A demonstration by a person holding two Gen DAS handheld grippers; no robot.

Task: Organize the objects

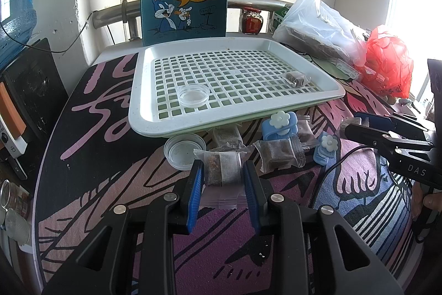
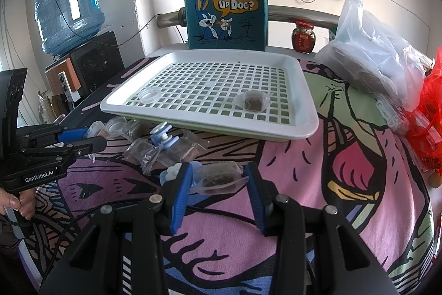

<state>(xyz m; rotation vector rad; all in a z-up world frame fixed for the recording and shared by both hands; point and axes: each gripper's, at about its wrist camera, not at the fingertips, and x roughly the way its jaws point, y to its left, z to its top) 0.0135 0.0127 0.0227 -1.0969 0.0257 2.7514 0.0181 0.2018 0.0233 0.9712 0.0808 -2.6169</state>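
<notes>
A white slotted tray (image 1: 143,90) lies flat on the patterned cloth. On it sit a clear round dish (image 1: 192,96), upright near the front left, and one clear sachet (image 1: 297,79) of brown filling toward the right. In front of the tray, on the cloth, lie a clear lidded cup (image 1: 183,151), several more brown-filled sachets (image 1: 279,154) and two blue flower clips (image 1: 279,125), close together. One sachet (image 1: 223,167) sits between blue pads; another (image 2: 221,177) likewise.
</notes>
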